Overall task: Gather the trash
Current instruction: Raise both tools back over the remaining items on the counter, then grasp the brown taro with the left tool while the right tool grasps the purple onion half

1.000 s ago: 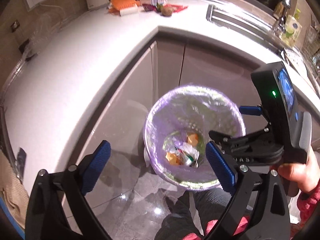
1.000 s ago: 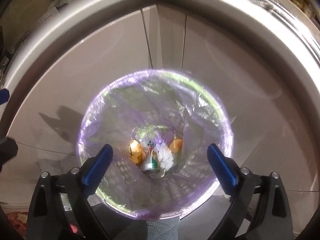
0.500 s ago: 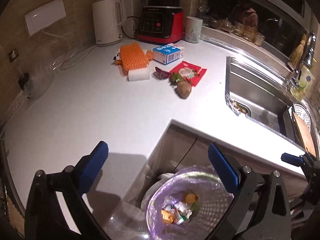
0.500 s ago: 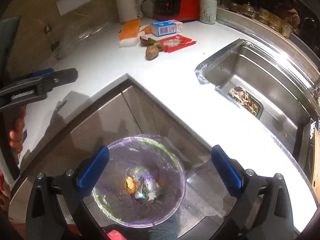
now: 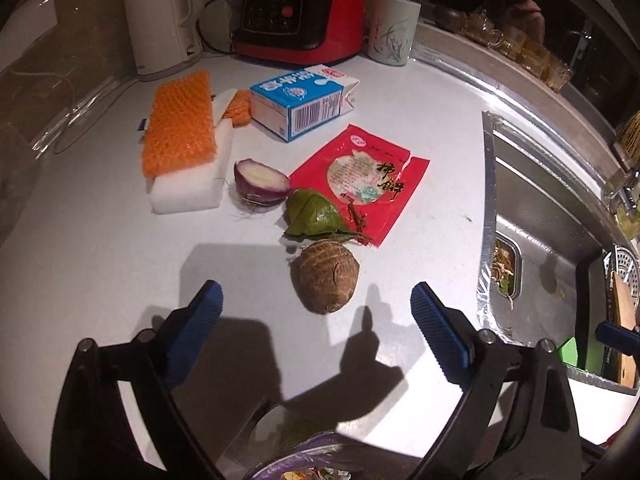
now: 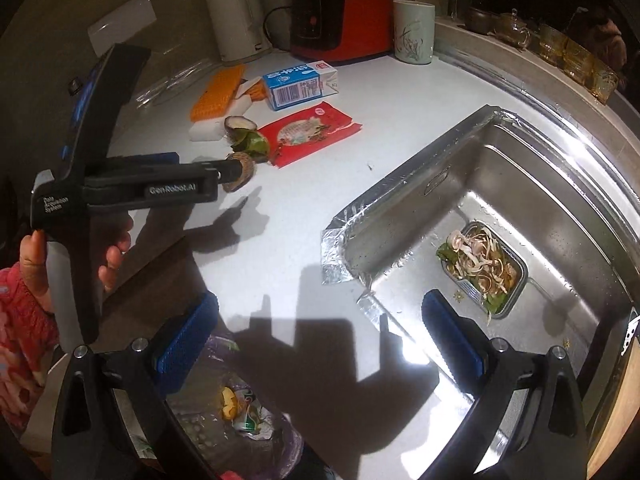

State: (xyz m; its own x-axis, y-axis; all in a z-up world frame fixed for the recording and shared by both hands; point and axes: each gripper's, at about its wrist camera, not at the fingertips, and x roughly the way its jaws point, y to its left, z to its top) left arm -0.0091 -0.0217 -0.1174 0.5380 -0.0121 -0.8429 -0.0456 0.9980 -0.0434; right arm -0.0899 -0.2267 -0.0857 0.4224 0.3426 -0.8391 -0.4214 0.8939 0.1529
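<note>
Left gripper (image 5: pixel 316 312), jaws closing and empty, above the taro (image 5: pixel 325 276); right gripper (image 6: pixel 320 326) wide, empty, beside it.

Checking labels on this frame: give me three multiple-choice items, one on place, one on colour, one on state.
1. The taro root lies:
A. in the sink
B. on the counter, in front of the green leaf
C. on the milk carton

2. The snack wrapper is:
A. red
B. blue
C. white

3. The left claw:
A. grips the onion
B. grips the sponge
C. holds nothing

Key: B, the root sits on the white counter next to the leaf; A, red foil; C, jaws closing with nothing between the pads.
</note>
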